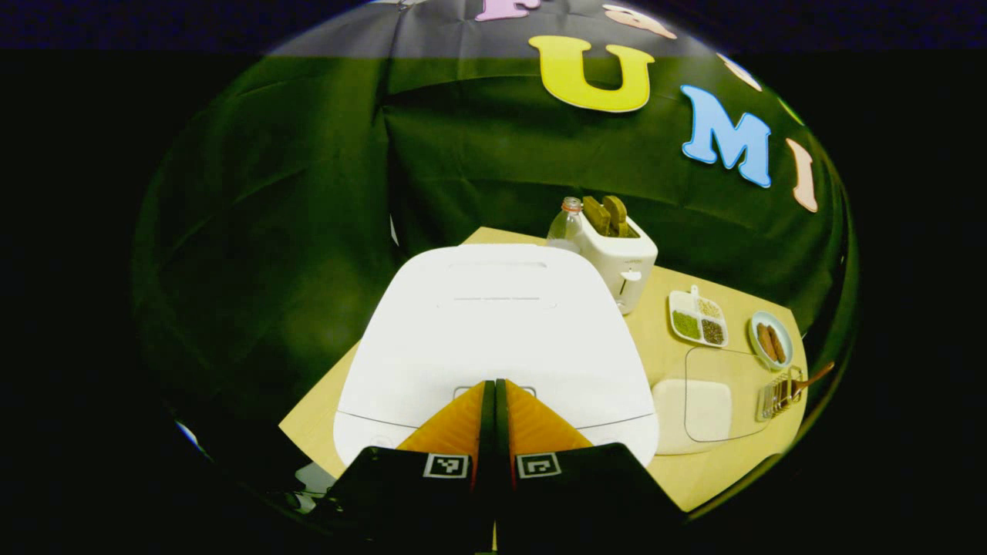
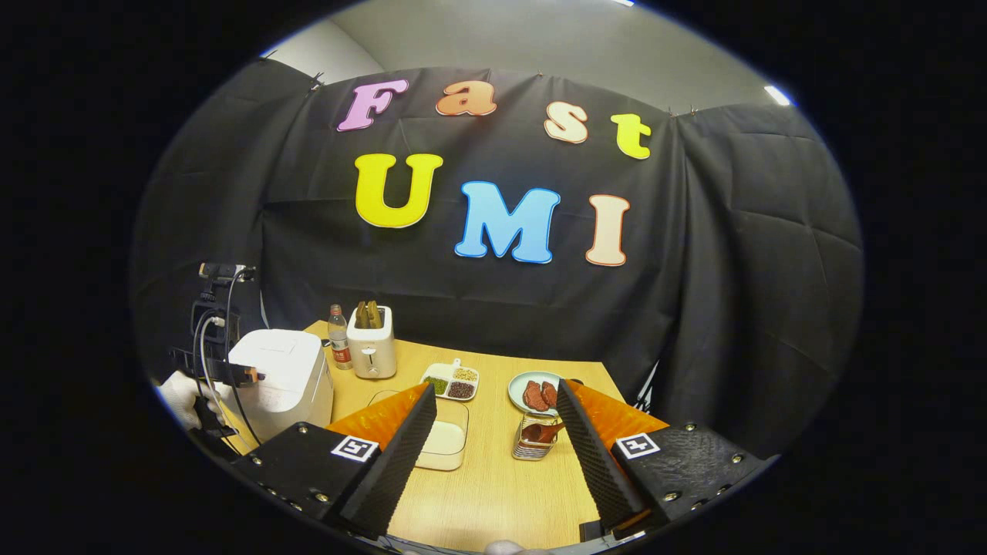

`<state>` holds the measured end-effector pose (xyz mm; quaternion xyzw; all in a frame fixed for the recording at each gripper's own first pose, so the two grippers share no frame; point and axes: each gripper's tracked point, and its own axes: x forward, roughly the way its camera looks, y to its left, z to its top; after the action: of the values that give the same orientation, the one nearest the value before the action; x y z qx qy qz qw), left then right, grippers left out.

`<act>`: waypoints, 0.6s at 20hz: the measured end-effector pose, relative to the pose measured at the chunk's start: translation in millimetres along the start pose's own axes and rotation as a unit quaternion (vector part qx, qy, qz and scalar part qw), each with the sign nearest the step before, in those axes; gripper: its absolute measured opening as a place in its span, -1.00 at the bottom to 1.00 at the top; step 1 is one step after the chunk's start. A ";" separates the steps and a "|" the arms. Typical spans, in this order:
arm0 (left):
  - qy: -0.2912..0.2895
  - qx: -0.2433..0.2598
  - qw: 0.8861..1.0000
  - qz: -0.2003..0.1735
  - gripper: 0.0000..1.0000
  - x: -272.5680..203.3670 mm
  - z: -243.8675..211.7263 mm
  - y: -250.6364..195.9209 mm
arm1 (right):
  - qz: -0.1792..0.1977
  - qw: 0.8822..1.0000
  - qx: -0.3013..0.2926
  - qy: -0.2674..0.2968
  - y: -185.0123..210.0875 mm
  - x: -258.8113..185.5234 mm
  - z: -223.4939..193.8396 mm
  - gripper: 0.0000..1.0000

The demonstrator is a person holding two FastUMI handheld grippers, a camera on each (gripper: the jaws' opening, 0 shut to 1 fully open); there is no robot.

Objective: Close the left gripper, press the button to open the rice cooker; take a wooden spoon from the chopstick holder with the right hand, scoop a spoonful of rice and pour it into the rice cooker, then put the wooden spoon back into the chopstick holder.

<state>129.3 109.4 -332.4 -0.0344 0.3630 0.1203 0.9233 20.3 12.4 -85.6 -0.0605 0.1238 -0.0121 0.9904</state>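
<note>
The left claw (image 1: 494, 383) is clenched, its 2 fingers pressed flat together with nothing between them, and its tip sits over the button (image 1: 493, 390) at the front edge of the cooker (image 1: 493, 324) lid. The lid is down. A closed tip is a sound way to press: it is stiff and narrow, and the latch button probably needs a firm, straight push. The cooker looks heavy enough not to slide on the worktop (image 2: 493, 478).

The right claw (image 2: 493, 420) is released, fingers spread wide, hanging above the worktop with nothing held. Ahead of it stands the holder (image 2: 532, 443), with the spoon (image 2: 544, 432) lying in it, and the rice tub (image 2: 443, 443) just to its left. The spoon should be light, rigid and smooth; taking it by the free handle end, which sticks out of the holder (image 1: 780, 391), seems best.

The left gripper view gives the button contact close up and shows the spoon handle (image 1: 816, 376) slanting out. The right gripper view shows the other gripper (image 2: 220, 370) and a gloved hand (image 2: 181, 397) at the cooker (image 2: 281, 378), and the open path to the holder.
</note>
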 end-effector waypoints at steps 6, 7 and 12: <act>-0.225 0.027 0.973 0.034 -0.82 -49.8 103.8 11.8 | -0.002 0.998 0.029 -0.048 -8.0 -3.1 13.6 0.92; -0.265 0.030 0.963 0.040 -0.81 -72.5 122.1 13.3 | -0.001 0.997 0.037 -0.062 -9.6 -3.3 17.3 0.92; -0.356 0.016 0.934 0.006 -0.82 -162.8 169.1 -7.1 | -0.007 0.995 0.045 -0.091 -17.2 -4.9 27.9 0.92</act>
<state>127.9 96.0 -97.9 0.0283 0.0124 0.1246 0.9917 22.3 -1.3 -55.5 -0.0174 0.0323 -0.0186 0.9992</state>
